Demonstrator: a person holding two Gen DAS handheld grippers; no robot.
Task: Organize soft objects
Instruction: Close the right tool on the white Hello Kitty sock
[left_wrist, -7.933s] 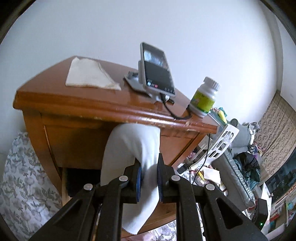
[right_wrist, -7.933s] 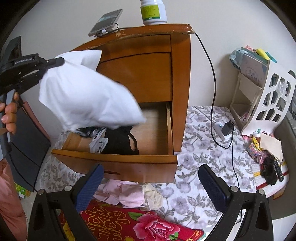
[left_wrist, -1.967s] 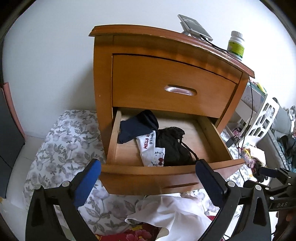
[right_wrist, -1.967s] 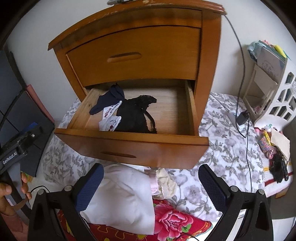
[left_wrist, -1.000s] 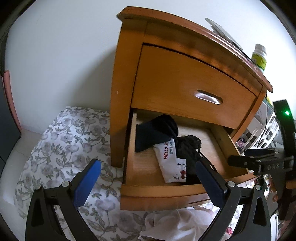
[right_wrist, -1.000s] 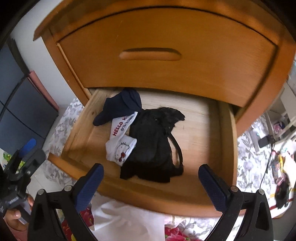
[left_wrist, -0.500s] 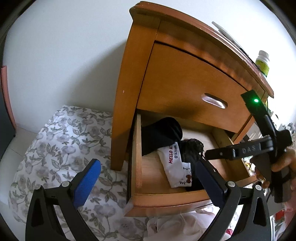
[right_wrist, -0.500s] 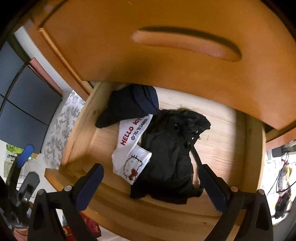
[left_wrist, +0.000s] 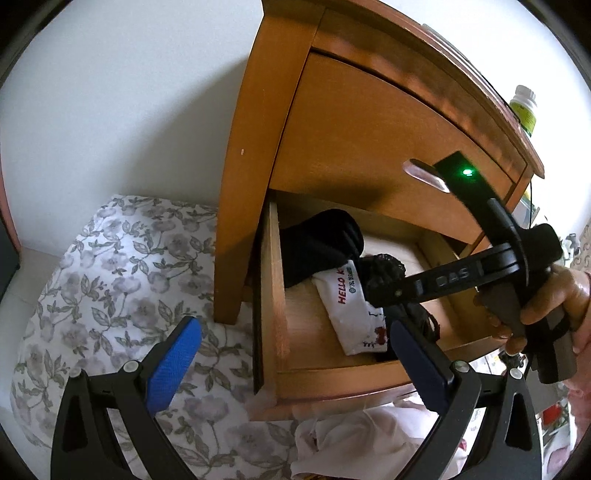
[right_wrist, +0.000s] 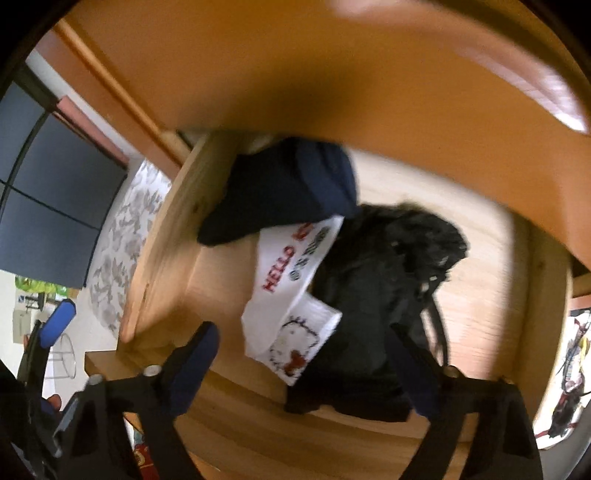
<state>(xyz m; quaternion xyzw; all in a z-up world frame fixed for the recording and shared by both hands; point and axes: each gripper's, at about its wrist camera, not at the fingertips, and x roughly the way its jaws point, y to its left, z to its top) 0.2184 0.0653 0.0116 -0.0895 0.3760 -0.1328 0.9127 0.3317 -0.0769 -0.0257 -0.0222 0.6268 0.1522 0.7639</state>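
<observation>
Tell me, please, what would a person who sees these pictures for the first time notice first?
The open lower drawer of the wooden nightstand draws the eye: inside lie a dark navy garment, a white sock with red "HELLO" lettering and a black lace garment. The right claw reaches down over the sock and the lace, its jaws closing but gripping nothing yet. The left claw hangs open before the drawer, above a floral sheet.

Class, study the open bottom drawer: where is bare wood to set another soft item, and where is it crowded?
Bare wood in the drawer: right of the black lace garment up to the right wall, and a strip between the white sock and left wall. Crowded: the middle, where the navy sock, white sock and lace overlap.
</observation>
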